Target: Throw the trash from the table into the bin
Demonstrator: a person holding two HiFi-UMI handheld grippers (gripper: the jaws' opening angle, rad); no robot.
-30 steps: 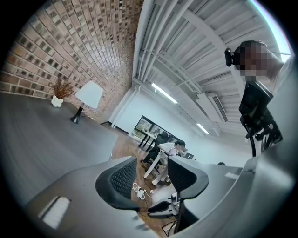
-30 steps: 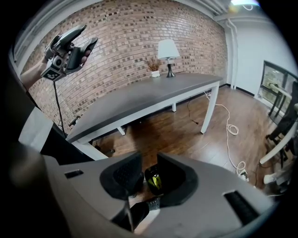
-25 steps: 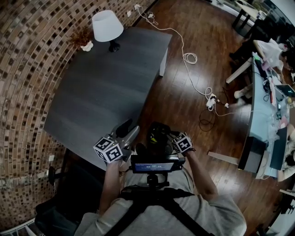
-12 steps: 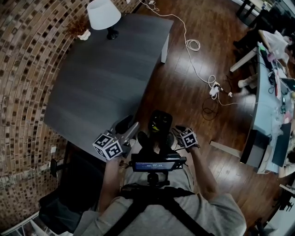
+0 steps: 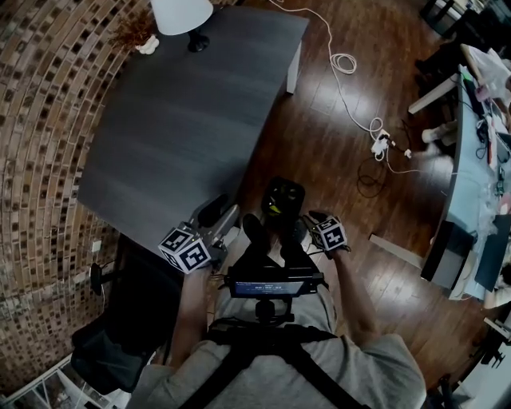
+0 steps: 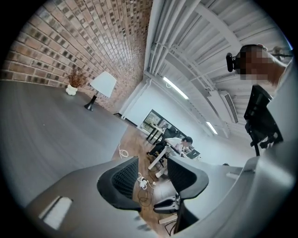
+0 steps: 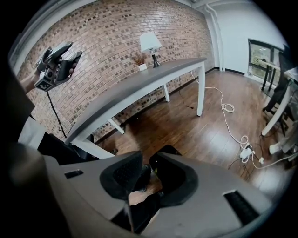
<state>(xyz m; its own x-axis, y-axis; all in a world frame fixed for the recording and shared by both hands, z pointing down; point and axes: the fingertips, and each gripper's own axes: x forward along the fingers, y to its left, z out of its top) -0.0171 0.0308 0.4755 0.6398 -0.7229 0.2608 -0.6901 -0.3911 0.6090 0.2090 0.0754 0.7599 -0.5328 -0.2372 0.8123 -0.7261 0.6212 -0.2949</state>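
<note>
On the wood floor, just off the near end of the table's (image 5: 184,120) right edge, stands the black bin (image 5: 284,196), with a yellow-green bit (image 5: 275,209) showing inside it. The left gripper (image 5: 221,214) hovers at the table's near corner, jaws well apart with nothing between them. The right gripper (image 7: 146,168) hangs just right of the bin, tilted down at the floor, jaws a narrow gap apart, gripping nothing. A lamp (image 5: 182,14) and a dried plant (image 5: 137,36) stand at the table's far edge
</note>
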